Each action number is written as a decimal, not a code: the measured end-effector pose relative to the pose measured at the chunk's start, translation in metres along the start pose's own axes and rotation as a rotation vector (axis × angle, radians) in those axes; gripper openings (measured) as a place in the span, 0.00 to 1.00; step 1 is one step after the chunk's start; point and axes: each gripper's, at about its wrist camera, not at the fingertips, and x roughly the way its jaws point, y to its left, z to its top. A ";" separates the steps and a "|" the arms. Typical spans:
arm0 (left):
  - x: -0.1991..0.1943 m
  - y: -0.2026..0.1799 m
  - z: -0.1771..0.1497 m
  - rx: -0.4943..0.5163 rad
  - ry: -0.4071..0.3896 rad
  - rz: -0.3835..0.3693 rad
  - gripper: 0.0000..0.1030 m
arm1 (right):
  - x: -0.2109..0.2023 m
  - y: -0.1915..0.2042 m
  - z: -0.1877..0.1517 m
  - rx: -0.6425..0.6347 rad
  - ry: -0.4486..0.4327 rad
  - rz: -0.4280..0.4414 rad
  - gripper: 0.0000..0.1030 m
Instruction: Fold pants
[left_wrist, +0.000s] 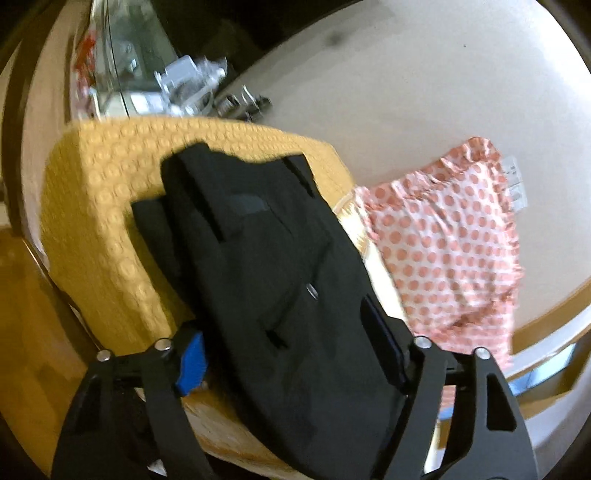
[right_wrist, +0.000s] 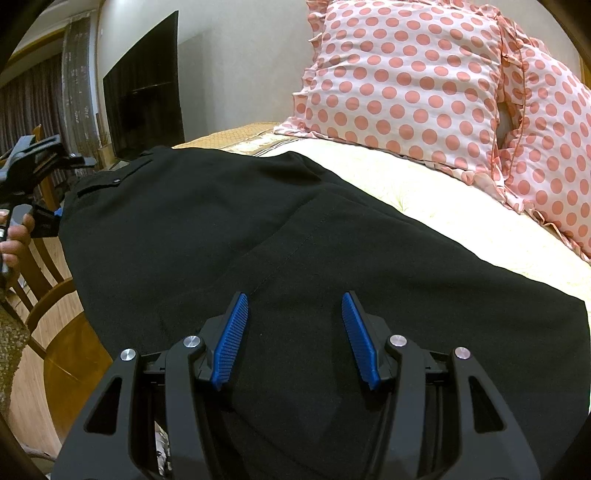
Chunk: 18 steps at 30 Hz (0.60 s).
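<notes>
Black pants (left_wrist: 266, 258) lie spread on the bed, the waistband end near my left gripper (left_wrist: 288, 354). Its fingers stand wide apart with the dark cloth filling the gap between them, and the blue pad (left_wrist: 190, 363) sits at the cloth's edge without a visible pinch. In the right wrist view the pants (right_wrist: 258, 229) stretch away from me. My right gripper (right_wrist: 295, 332) sits low over the leg end, open, with the cloth lying flat under both blue pads. A hand (right_wrist: 14, 236) holds the left tool at the far left, by the waistband (right_wrist: 110, 177).
A pink polka-dot pillow (right_wrist: 406, 81) rests at the head of the bed on a cream sheet (right_wrist: 443, 192). A yellow textured bedspread (left_wrist: 92, 184) lies under the pants. A black screen (right_wrist: 144, 88) and a wooden chair (right_wrist: 40, 266) stand beside the bed.
</notes>
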 end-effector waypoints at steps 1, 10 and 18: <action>0.001 -0.003 0.001 0.025 -0.015 0.031 0.65 | 0.000 0.000 0.000 -0.001 -0.001 -0.001 0.54; 0.004 -0.003 0.002 0.068 -0.027 0.141 0.27 | -0.004 0.001 -0.002 -0.025 -0.006 -0.008 0.61; -0.010 -0.057 -0.007 0.259 -0.096 0.172 0.17 | -0.045 -0.037 -0.016 0.084 -0.072 0.083 0.72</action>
